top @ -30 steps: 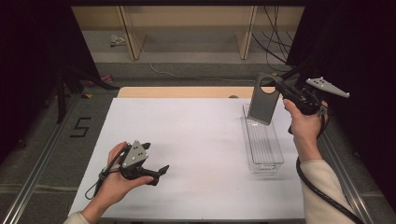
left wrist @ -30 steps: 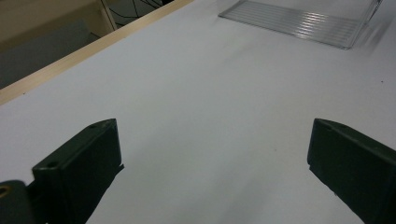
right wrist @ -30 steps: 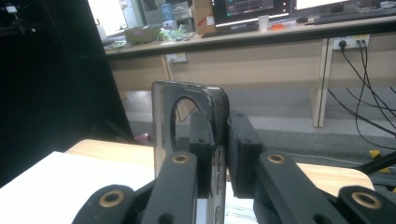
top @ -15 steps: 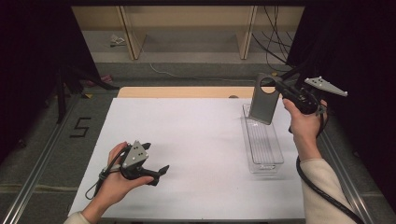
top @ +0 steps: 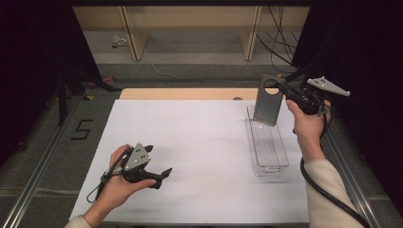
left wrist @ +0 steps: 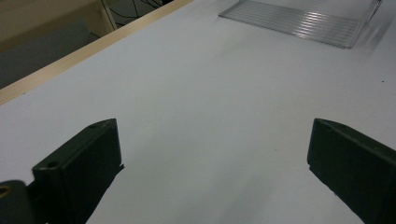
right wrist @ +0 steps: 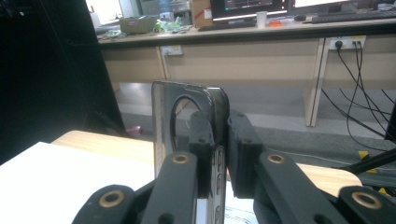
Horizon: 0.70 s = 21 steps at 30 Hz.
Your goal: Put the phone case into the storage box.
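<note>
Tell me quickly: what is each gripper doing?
Left gripper: open, holding nothing.
Right gripper: closed on the grey lid above the clear tray.

Grey panel (top: 266,102), clear ribbed tray (top: 267,145), white table (top: 204,142), black tools.

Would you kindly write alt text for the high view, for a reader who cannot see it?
The right gripper holds a grey plate with a round hole upright over the far end of a clear tray on a white table. The left gripper rests open near the front left.
</note>
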{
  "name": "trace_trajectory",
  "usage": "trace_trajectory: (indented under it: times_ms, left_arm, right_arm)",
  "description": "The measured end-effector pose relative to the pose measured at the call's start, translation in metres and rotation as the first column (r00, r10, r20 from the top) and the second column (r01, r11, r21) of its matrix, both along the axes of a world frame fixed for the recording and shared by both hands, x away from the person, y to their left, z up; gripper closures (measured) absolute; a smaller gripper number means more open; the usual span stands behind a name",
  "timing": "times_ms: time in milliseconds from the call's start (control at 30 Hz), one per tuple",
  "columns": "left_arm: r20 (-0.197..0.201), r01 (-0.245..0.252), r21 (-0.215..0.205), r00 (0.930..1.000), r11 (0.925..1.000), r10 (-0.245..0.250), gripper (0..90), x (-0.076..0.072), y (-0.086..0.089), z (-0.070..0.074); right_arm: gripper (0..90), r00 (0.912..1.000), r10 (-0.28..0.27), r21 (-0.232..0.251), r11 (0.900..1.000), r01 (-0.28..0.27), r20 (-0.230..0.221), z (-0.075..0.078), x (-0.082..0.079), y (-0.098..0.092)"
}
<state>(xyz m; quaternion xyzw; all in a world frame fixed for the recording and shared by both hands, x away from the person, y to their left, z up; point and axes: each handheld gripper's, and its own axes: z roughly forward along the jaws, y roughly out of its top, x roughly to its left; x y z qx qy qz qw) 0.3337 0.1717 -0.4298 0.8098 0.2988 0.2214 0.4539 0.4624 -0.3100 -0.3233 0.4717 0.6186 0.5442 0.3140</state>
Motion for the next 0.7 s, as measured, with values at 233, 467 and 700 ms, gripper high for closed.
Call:
trace_trajectory:
  times_ms: [233, 467, 700]
  left_arm:
    - [-0.001, -0.001, 0.0, 1.0, 1.0, 0.001, 2.5, 0.0002, 0.0001, -0.0004]
    - [-0.001, -0.001, -0.001, 1.0, 1.0, 0.001, 2.5, 0.0002, 0.0001, -0.0002]
    - [0.001, -0.002, 0.001, 1.0, 1.0, 0.002, 2.5, 0.0, 0.0001, -0.0003]
  right_arm:
    - [81.8, 0.9999, -0.008, -0.018, 1.0, 0.008, -0.007, -0.0015, 0.0041, -0.0001]
    - [81.8, 0.9999, -0.008, -0.026, 1.0, 0.008, -0.011, -0.0028, 0.0065, -0.0003]
    - [81.9, 1.0, -0.008, -0.033, 0.999, 0.008, -0.001, -0.0016, 0.0088, 0.0]
